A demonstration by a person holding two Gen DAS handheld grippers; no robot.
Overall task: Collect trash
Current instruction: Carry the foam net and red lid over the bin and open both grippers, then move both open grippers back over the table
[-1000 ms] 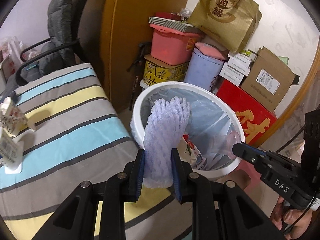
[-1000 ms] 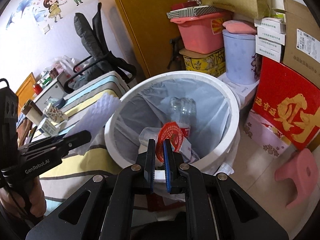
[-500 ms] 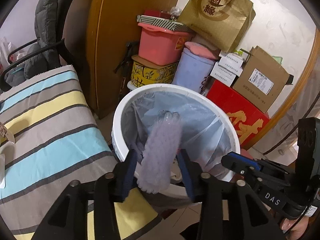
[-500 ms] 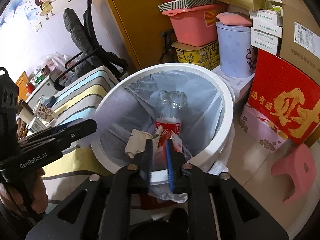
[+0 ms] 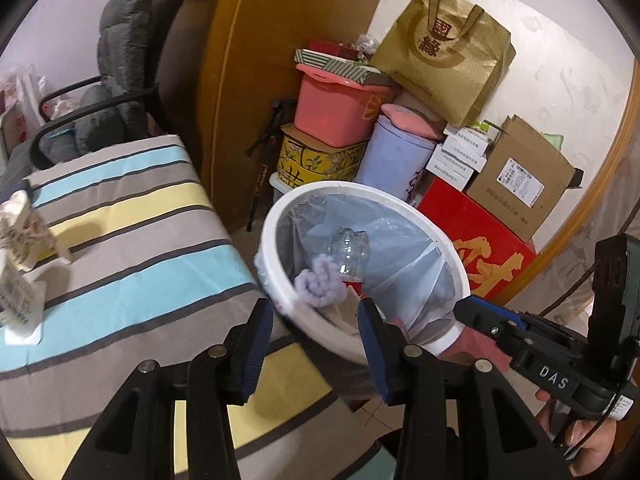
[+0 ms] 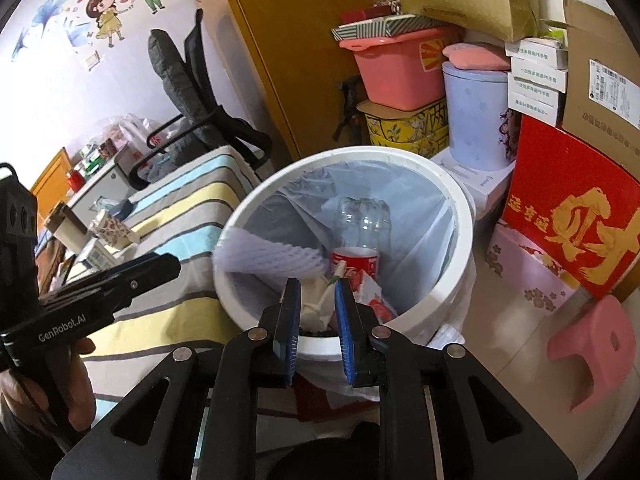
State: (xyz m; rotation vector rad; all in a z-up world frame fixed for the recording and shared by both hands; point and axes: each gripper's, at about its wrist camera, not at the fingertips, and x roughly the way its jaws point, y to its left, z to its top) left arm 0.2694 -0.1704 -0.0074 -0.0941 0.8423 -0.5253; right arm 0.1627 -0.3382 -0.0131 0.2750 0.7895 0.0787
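The foam net [image 5: 319,286] lies inside the white bin [image 5: 280,280], against its near wall beside a clear bottle [image 5: 349,249]. A second ago the left gripper [image 5: 316,344] clamped it; now its jaws stand wide, empty. Right gripper [image 6: 316,312]: jaws parted, empty. Cartons [image 5: 20,232] on the striped bed [image 5: 132,240] look left to collect.

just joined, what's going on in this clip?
A person with two handheld grippers is collecting trash into the white bin. The left gripper is open and empty; the purple foam net lies draped over the bin's near rim beside a clear Coke bottle. The right gripper is also open, hovering at the rim. Cartons remain on the striped cloth.
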